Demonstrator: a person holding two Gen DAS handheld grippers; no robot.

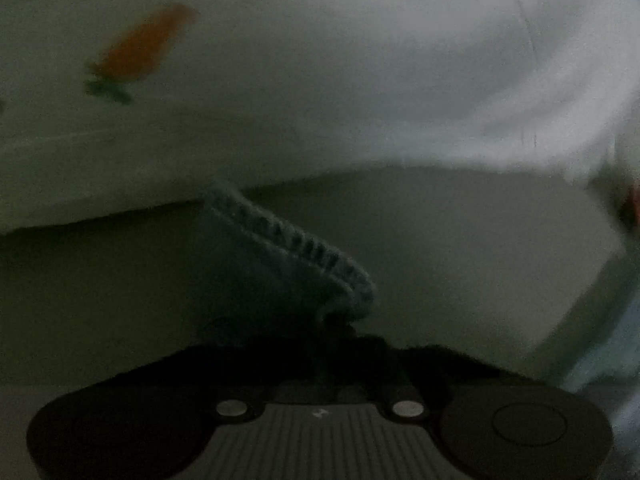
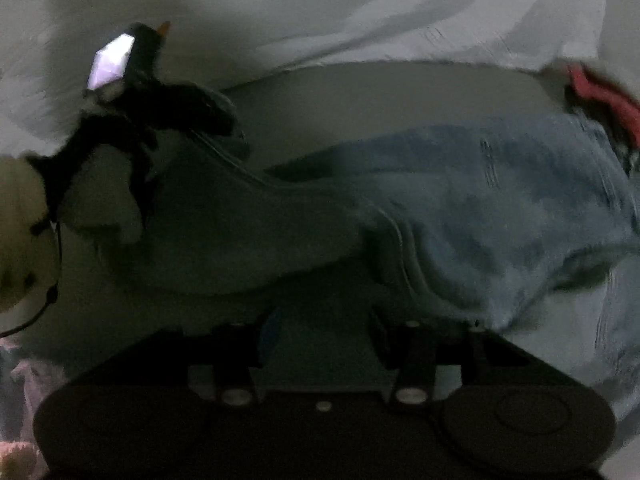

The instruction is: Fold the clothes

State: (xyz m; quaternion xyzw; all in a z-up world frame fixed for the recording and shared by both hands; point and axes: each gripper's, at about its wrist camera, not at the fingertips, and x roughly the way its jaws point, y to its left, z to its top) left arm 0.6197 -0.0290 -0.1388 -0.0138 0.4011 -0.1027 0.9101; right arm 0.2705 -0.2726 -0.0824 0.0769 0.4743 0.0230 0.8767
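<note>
My left fingers clamped on the jeans hem, jeans spread on the worktop below the white cloth, my right fingers apart over the denim, touching unclear

Jeans on table, white cloth behind, red garment right.

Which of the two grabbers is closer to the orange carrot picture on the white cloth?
Left. The left gripper, jaws shut on the jeans hem, faces the carrot picture just beyond. From the right gripper, its jaws apart over the jeans, no carrot shows.
</note>
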